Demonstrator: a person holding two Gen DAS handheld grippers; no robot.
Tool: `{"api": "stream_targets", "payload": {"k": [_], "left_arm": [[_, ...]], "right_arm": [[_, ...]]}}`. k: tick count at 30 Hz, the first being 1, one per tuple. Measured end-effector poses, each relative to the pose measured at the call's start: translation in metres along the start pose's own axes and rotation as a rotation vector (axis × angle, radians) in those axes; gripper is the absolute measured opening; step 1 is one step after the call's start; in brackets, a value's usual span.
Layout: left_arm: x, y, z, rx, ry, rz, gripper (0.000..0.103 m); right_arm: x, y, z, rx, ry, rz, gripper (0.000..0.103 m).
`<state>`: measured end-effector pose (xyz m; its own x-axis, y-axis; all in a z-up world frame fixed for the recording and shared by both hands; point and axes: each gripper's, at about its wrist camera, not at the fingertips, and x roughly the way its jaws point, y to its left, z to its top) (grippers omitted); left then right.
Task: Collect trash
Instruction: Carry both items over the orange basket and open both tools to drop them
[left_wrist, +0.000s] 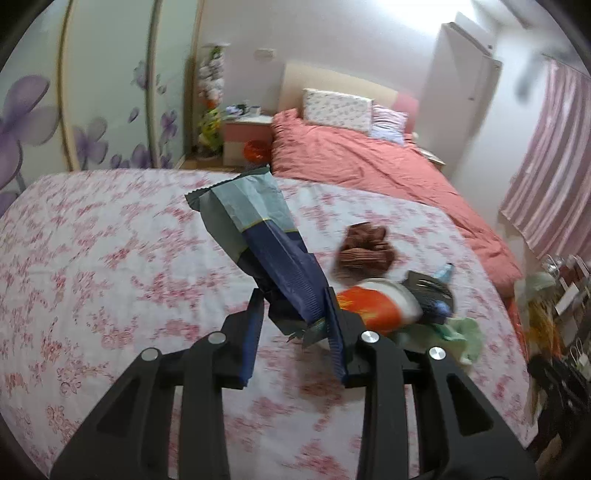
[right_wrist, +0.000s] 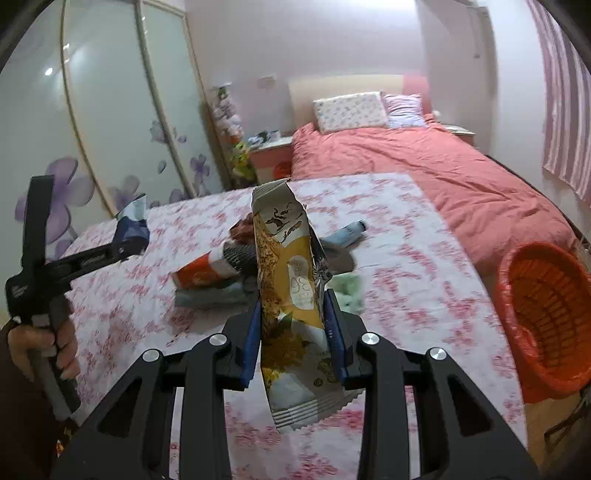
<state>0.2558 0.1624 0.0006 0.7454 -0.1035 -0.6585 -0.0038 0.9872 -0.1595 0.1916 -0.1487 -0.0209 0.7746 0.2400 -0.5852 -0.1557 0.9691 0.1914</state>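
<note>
A blue wrapper is clenched between the pads of the left gripper and is held up above the floral sheet, its pale grey upper end pointing away from the camera. In the right wrist view the same gripper is seen at the left, gripped by a hand, with the blue wrapper standing out of its tip.

A yellow wrapper is grasped by the right gripper, both blue pads pressed against its sides. It is held upright, its torn top raised and its crimped bottom edge hanging below the jaws, clear of the sheet.

A small heap is left on the sheet beyond the grippers: an orange-and-white tube, a brown crumpled item, a light blue tube and a green cloth, lying close together; a dark object among them cannot be made out.

An orange basket is seen at the right edge of the sheet, beside a bed with a red cover. Pillows are set at its head.
</note>
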Motion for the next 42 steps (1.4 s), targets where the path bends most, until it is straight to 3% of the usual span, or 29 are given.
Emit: {"api": "stream_targets", "payload": {"k": [11, 25, 42], "left_arm": [[-0.027, -0.072, -0.009, 0.125, -0.029, -0.132, 0.033], [-0.031, -0.183, -0.033, 0.261, -0.002, -0.347, 0.033], [0.003, -0.339, -0.07, 0.435, 0.083, -0.566, 0.033]], "right_arm": [[-0.033, -0.044, 0.0, 0.082, -0.089, -0.097, 0.033], [-0.061, -0.105, -0.003, 0.193, -0.184, -0.219, 0.033], [-0.077, -0.215, -0.015, 0.379, -0.24, -0.35, 0.033]]}}
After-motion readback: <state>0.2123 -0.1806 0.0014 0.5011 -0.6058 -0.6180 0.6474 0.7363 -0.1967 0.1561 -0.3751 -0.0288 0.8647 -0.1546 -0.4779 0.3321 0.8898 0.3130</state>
